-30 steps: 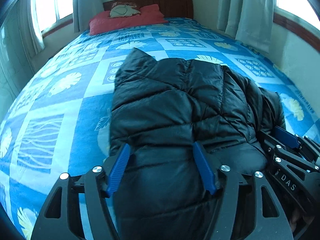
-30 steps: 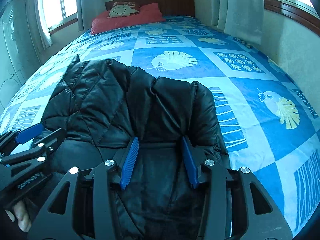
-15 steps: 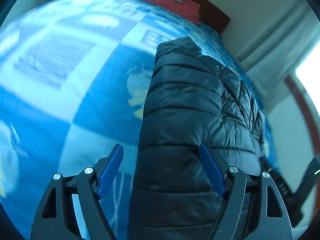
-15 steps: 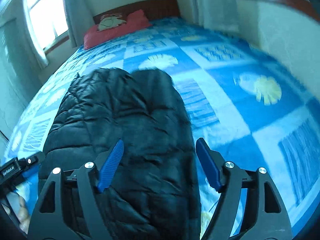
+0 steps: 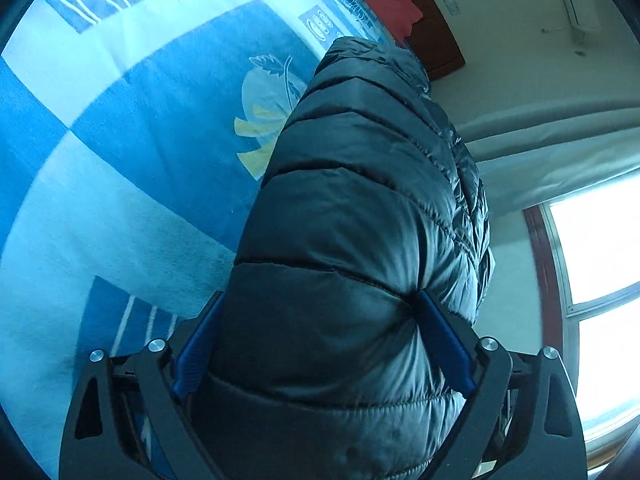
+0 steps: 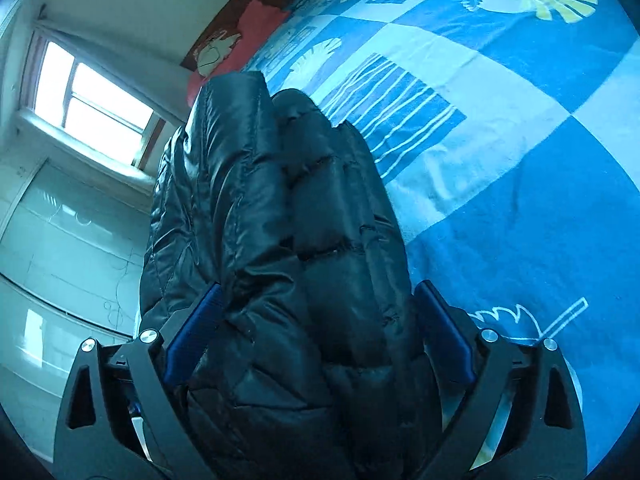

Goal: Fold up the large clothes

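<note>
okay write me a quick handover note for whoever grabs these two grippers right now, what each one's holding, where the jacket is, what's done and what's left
Left gripper: shut on a thick bundle of the black puffer jacket, blue pads pressed into its sides.
Right gripper: likewise shut on the jacket.
Jacket: bunched into a narrow roll running forward from both grippers, apparently lifted above the blue patterned bedspread; both cameras are tilted. A red pillow lies at the headboard end.
Done: the jacket looks folded into a compact bundle and gripped on both sides.
Left: probably set it down flat on the bed, release both grippers, and tidy the fold if it springs open.
</note>
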